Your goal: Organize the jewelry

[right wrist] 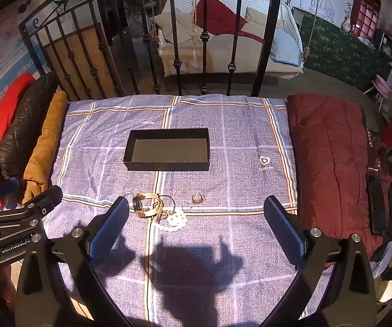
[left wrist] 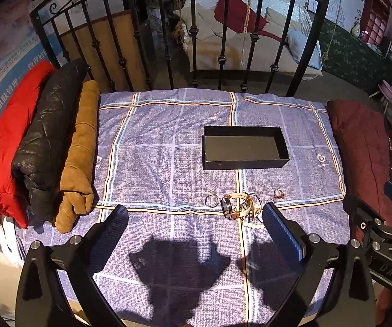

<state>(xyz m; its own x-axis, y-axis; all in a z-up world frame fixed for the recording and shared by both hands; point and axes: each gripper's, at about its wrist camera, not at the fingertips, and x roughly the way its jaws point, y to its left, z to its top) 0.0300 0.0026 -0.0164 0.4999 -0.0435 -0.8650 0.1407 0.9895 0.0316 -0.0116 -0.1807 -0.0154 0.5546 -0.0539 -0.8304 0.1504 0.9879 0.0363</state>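
both grippers hang over the bed with their jaws spread wide and nothing between them; the left gripper (left wrist: 196, 218) and the right gripper (right wrist: 196, 209) each throw a forked shadow on the blue checked bedspread (right wrist: 236, 141). the jewelry sits in a small cluster on the spread, on the near side of the open black box (left wrist: 243, 147), which is empty and lies apart from the pile, closer to the black iron bed rail (left wrist: 193, 35). in the cluster a wristwatch with a tan strap (right wrist: 145, 204) leans on its side, a string of white beads (right wrist: 175, 222) is heaped just beside it, a thin silver hoop (left wrist: 211, 200) lies to its left and a small gold ring (right wrist: 197, 198) to its right, a little apart from the rest. from the right wrist view the watch is just beside the gripper's left finger. folded along the left edge of the bed are a red jacket (left wrist: 2, 141), a black quilted jacket (left wrist: 45, 136) and a tan one (left wrist: 81, 152); a dark red quilted blanket (right wrist: 329, 150) lies on the right edge.
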